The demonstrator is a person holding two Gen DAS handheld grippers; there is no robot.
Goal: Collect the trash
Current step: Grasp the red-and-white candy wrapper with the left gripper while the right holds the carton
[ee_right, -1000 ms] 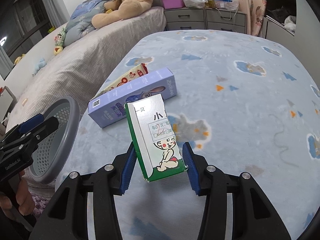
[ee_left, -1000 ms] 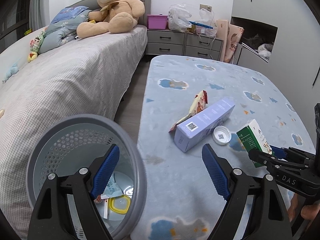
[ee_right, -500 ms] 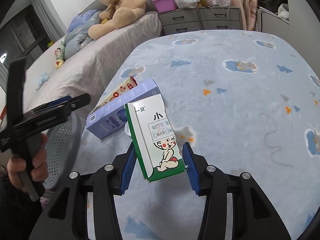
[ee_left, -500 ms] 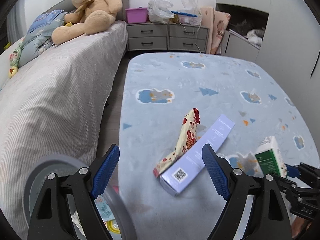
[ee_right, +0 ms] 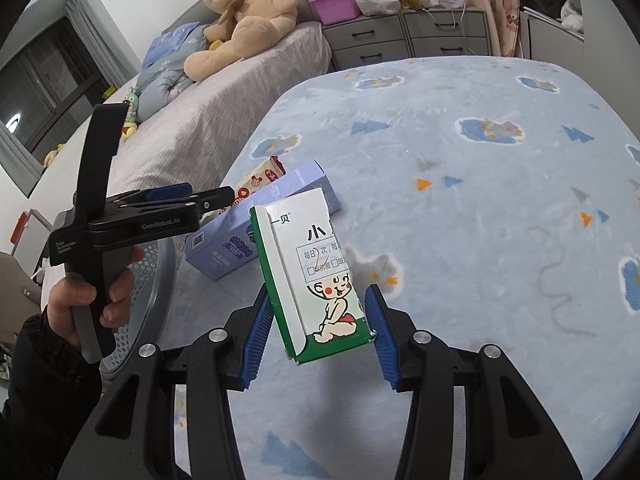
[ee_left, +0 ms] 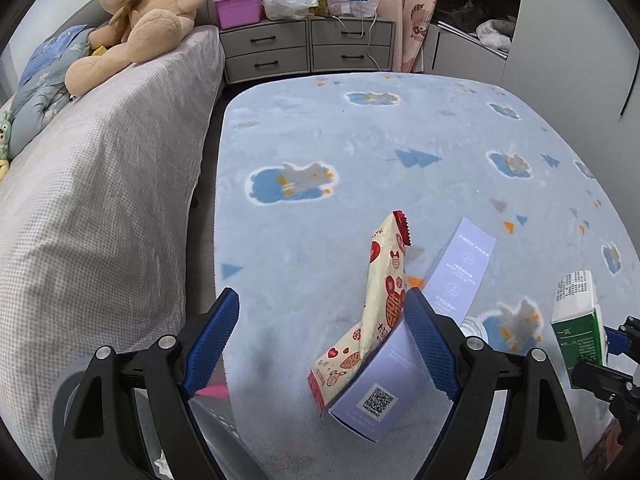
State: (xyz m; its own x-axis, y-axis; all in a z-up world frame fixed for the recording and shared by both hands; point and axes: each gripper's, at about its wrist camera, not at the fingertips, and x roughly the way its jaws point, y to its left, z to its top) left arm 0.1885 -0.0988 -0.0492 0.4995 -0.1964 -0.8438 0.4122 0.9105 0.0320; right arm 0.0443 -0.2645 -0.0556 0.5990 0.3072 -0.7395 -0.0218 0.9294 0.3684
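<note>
Lilac box (ee_left: 416, 344) lay lengthwise just ahead of spread left claw (ee_left: 320, 344); right claw (ee_right: 316, 340) pinched carton (ee_right: 316, 276).

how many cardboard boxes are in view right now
2. The green-and-white box is clamped in the right gripper, held above the blue rug. The purple box lies on the rug with the snack wrapper leaning against it. Others may be hidden in the bin.

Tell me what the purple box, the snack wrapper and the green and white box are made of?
Purple box: probably thin matte cardboard, with crisp folded edges. Snack wrapper: likely glossy plastic film, crinkled with a zigzag-cut end. Green and white box: looks like printed paperboard, its flap creased.
</note>
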